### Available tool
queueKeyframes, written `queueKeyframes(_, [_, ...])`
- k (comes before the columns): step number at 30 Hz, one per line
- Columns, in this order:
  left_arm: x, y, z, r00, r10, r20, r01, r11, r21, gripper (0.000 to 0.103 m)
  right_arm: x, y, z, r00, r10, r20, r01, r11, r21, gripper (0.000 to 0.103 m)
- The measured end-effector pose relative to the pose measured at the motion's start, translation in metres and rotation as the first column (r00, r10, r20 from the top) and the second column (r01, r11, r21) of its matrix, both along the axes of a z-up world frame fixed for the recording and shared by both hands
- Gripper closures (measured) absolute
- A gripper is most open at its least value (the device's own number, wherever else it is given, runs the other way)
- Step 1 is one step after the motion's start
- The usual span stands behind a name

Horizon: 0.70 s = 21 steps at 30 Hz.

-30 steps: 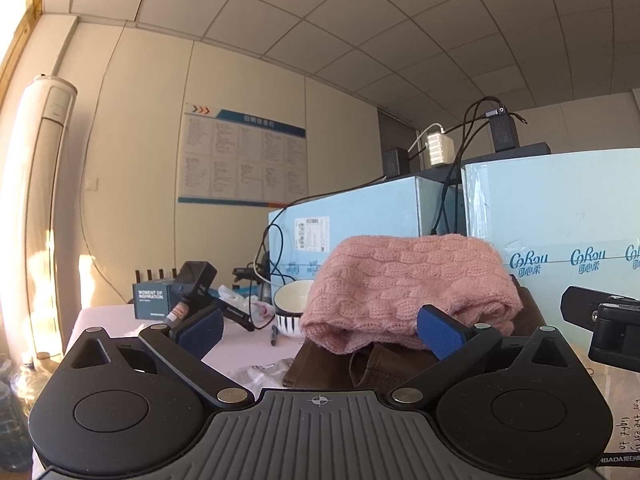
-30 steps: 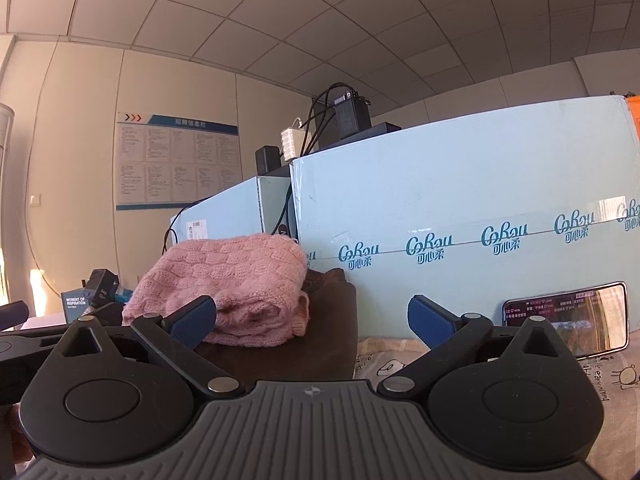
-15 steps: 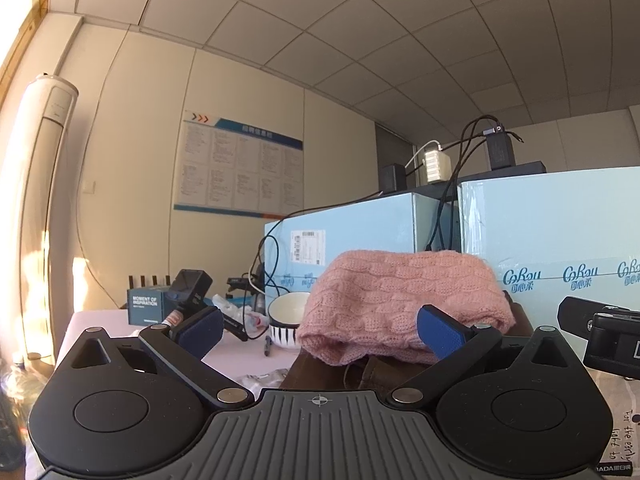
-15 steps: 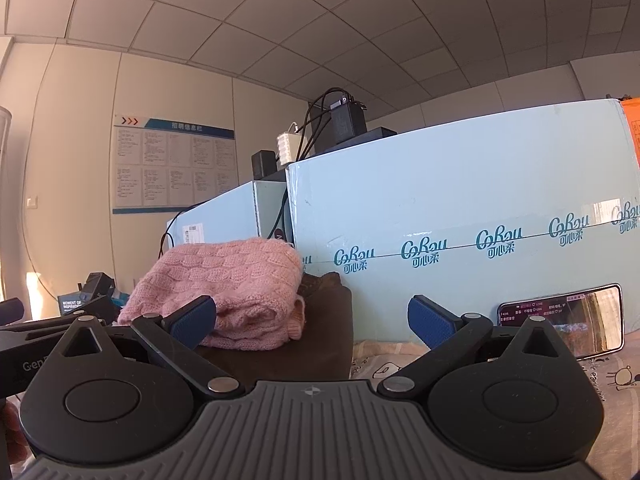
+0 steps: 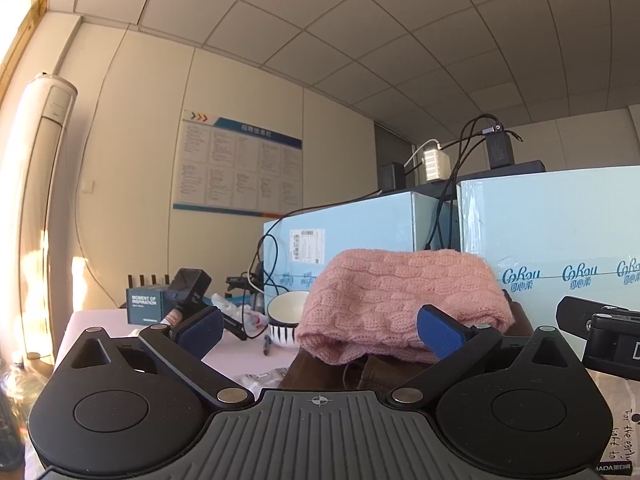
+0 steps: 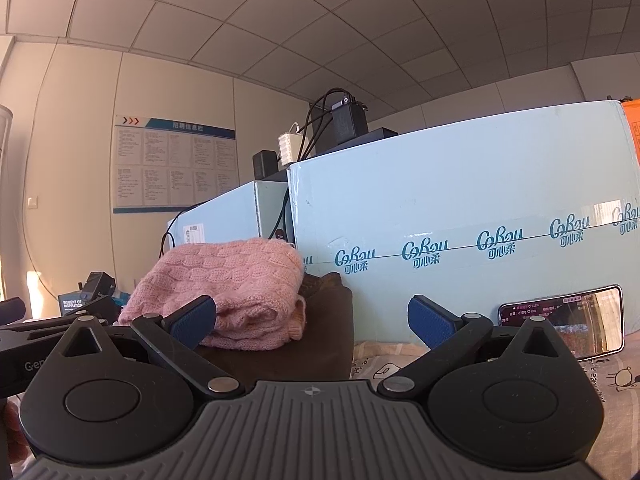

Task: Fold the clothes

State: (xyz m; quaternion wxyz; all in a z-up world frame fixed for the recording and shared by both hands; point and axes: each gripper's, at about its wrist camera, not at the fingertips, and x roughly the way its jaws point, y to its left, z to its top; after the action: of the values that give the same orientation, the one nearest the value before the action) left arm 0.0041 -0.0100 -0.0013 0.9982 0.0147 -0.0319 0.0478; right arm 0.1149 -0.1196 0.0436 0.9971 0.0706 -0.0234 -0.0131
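Left view, L to R: tall white AC unit point(image 5: 44, 208) by the wall, notice board point(image 5: 238, 172) behind. On the desk point(image 5: 100, 320) a dark box point(image 5: 145, 305), a black camera point(image 5: 188, 288), then a striped bowl point(image 5: 285, 318) w/ a pen point(image 5: 266, 346) in front. Left gripper point(image 5: 320, 326) low at desk level, fingers point(image 5: 438, 336) wide apart, nothing between them. Just past them the pink sweater point(image 5: 400, 300), folded, lies on top of a brown garment point(image 5: 360, 372); stack sits in front of pale blue boxes point(image 5: 560, 240). Chargers and cables point(image 5: 464, 160) on top of the boxes. Far right edge, black part of the other gripper.

Right view, L to R: other tool's black body at left edge, pink sweater point(image 6: 224, 288) on the brown garment point(image 6: 320, 332), both left of centre. Right gripper point(image 6: 312, 320) fingers point(image 6: 434, 322) also spread wide, empty; left pad overlaps the sweater in view, contact can't be told. Blue box point(image 6: 460, 208) fills the back; a phone point(image 6: 564, 322) leans against it, screen lit, on a printed cloth point(image 6: 616, 376).
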Motion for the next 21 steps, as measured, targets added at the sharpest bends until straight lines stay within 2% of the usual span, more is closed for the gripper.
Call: queueKeyframes(21, [0.0024,-0.0005,-0.0003,1.000,0.001,-0.017,-0.001,1.000,0.001,0.000,0.0025,0.0001,-0.0004,1.000,-0.005,-0.015,0.005,1.000,-0.007,0.000])
